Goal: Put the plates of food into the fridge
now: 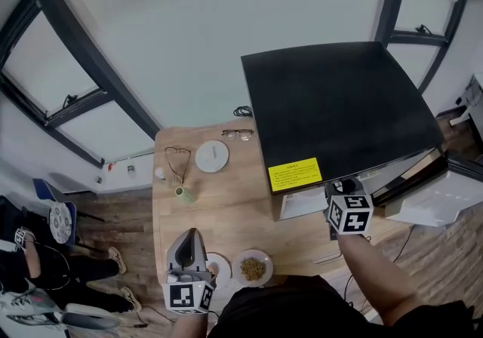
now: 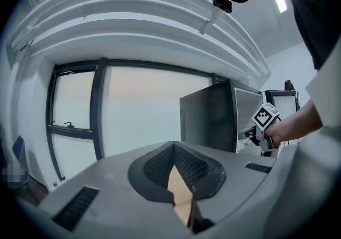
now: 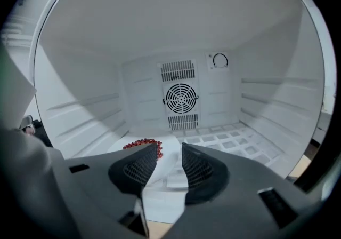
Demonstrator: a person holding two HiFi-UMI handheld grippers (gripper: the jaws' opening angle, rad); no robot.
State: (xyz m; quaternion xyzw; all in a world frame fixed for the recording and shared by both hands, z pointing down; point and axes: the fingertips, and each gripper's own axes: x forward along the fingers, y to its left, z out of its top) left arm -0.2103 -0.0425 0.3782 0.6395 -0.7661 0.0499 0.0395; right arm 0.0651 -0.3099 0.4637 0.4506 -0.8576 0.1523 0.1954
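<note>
Fridge (image 1: 339, 102) first: it is a small black one at the right end of the wooden desk (image 1: 226, 216), with its door (image 1: 445, 197) swung wide. The right claw (image 1: 343, 189) is at the mouth of the white compartment and points slightly downward. In the right gripper view, the right claw (image 3: 170, 150) has its jaws parted by a moderate gap and they press on nothing. Just past their tips, a plate of red food (image 3: 167, 144) sits on the fridge floor towards the left, in front of the round fan grille (image 3: 181, 98) on the back wall.

The left claw (image 1: 190, 235) hovers over the near edge of the desk, well apart from the fridge. In the left gripper view its tips (image 2: 173, 150) meet and nothing is held between them.

A plate of brown food (image 1: 238, 259) waits on the desk just right of the left claw. A second white plate (image 1: 220, 268) lies between them, half hidden by the claw, so I cannot tell what it holds. Farther back on the desk are a white disc (image 1: 212, 155), two pairs of glasses (image 1: 238, 133) and a green cup (image 1: 183, 194).
</note>
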